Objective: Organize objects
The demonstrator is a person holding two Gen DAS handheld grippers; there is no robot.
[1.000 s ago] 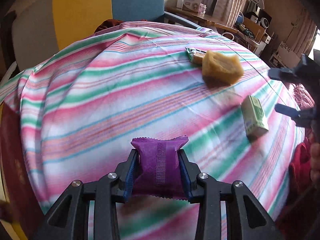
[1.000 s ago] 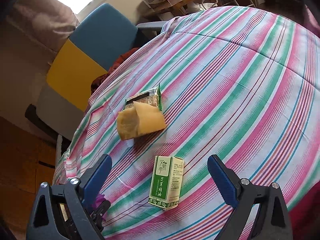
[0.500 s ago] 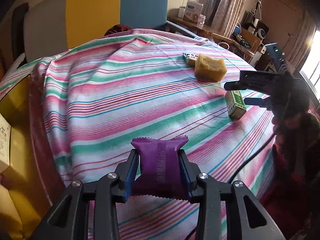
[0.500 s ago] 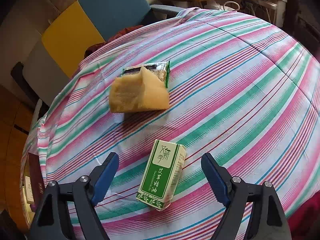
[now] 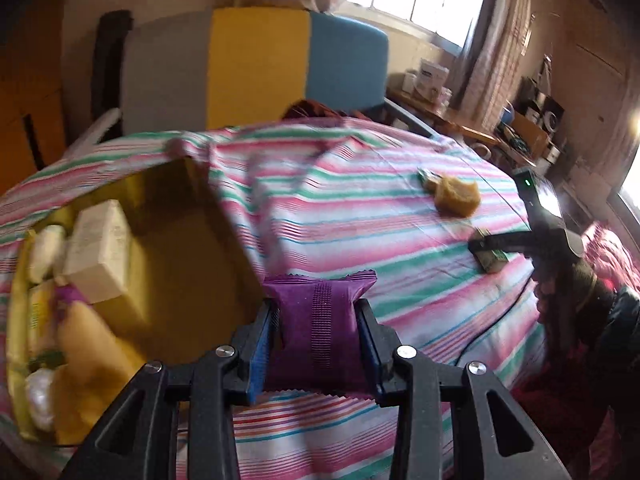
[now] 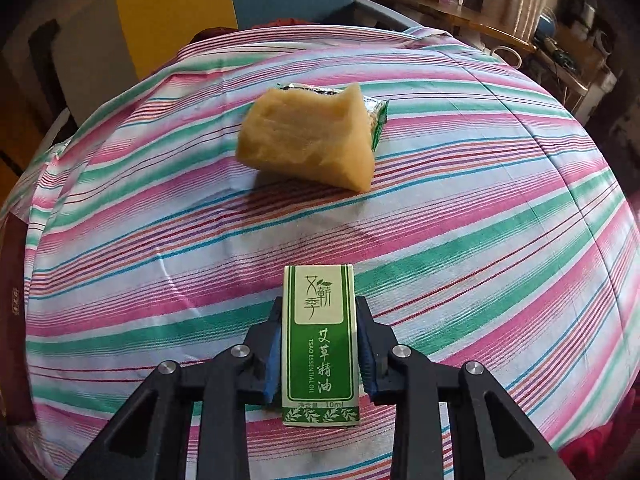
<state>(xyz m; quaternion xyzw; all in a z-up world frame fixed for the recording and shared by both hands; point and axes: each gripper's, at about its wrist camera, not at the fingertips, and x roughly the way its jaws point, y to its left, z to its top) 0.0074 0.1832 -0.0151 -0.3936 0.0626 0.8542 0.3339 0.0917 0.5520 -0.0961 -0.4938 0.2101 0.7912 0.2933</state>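
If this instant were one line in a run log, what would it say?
left hand-held gripper: shut on purple packet, beside yellow box | right hand-held gripper: shut on green carton | yellow block: on striped cloth

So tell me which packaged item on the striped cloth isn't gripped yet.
The green foil packet behind the yellow sponge; the purple packet and essential oil box are both clamped.

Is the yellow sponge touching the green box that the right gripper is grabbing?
Apart. In the right wrist view, bare striped tablecloth lies between the yellow sponge and the green box, which the right gripper clamps on both sides.
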